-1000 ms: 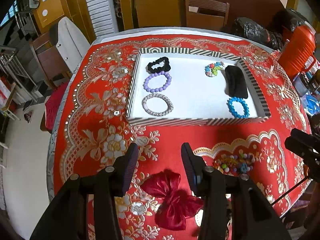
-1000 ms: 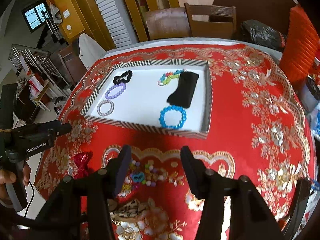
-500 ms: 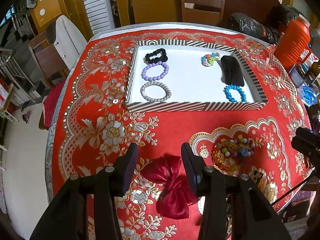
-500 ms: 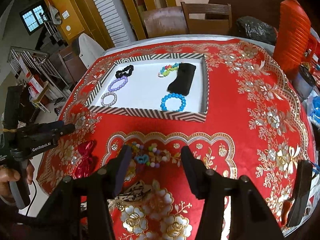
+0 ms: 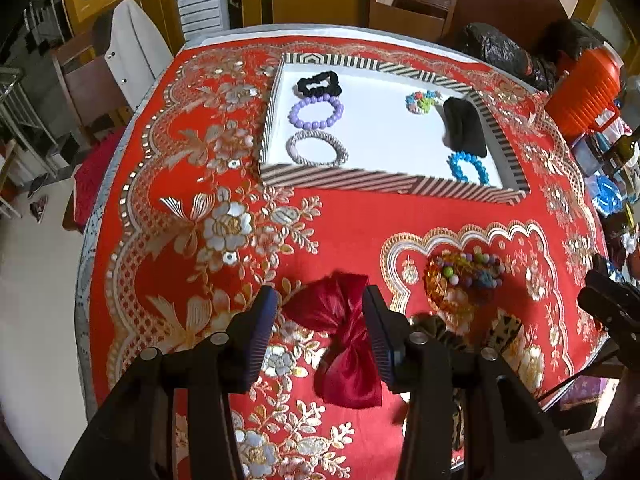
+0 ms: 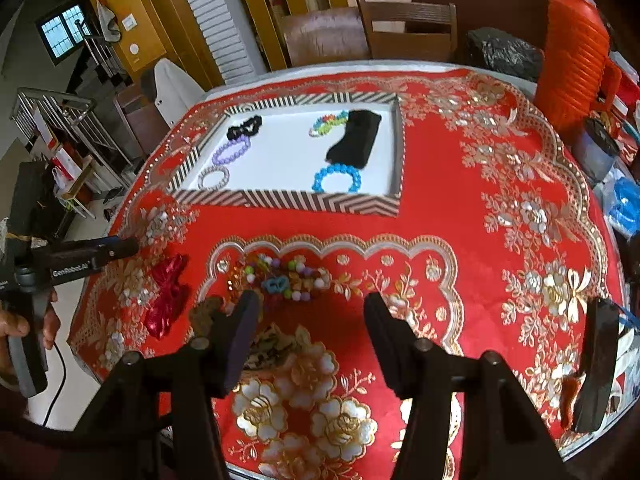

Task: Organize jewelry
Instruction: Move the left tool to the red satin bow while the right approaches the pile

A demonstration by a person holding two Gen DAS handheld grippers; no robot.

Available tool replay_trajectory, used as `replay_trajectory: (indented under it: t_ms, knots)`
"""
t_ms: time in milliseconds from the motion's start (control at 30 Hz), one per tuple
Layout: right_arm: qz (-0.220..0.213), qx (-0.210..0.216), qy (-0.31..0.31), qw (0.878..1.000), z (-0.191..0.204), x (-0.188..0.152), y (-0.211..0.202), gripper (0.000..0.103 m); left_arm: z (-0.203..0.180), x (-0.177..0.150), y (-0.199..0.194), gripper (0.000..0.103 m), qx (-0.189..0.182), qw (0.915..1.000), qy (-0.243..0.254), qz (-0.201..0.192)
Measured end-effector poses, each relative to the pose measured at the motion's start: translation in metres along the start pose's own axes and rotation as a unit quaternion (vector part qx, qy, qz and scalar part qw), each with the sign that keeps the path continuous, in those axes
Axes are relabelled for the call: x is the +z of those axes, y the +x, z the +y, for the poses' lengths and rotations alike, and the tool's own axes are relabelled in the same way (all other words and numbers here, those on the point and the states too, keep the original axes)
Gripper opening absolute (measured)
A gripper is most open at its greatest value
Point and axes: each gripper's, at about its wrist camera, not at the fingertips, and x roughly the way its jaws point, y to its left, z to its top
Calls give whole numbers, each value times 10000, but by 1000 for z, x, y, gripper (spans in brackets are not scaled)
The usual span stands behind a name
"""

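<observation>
A dark red satin bow lies on the red embroidered cloth. My left gripper hovers just over it, open, with the bow's upper loop showing between the pads, untouched. My right gripper is open and holds nothing. Just beyond its fingertips lies a pile of mixed beaded bracelets. A leopard-print scrunchie lies under its left finger. The striped tray holds a black scrunchie, a purple bracelet, a silver one, a multicolour one, a black pouch and a blue bracelet.
An orange jug and a black bag stand at the table's far right. Wooden chairs are behind the table. A black upright object stands at the near right edge. A hand grips the left tool.
Both grippers have drawn back toward the table's near edge. The bow has come up between the left fingers, the bead pile has come up to the right fingertips, and the tray sits farther off.
</observation>
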Motion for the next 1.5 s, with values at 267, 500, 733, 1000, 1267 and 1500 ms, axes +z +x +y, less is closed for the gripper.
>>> replay_trajectory:
  t_ms: [267,500,733,1000,1267,1500]
  knots:
    - [125,108,-76,9998,7,-2,10,57,-8,-8,2,30,59,9999,79,74]
    - [106,126,-246,9996,16,2,11,57,-8,-8,2,30,16,10000,8,61]
    - [172,168,-279,9993,20,4,19,57,-6,-7,5,30,-68,9999,-66,108]
    - [242,202,-300,9991,24,3,27,57,10,-5,10,30,-367,9980,-454,240]
    - [307,236,-323,9987,26,4,33,57,3,-10,16,30,-445,9973,-463,354]
    - [344,277,-343,9984,25,6,37,57,0,-12,21,30,-485,9967,-472,450]
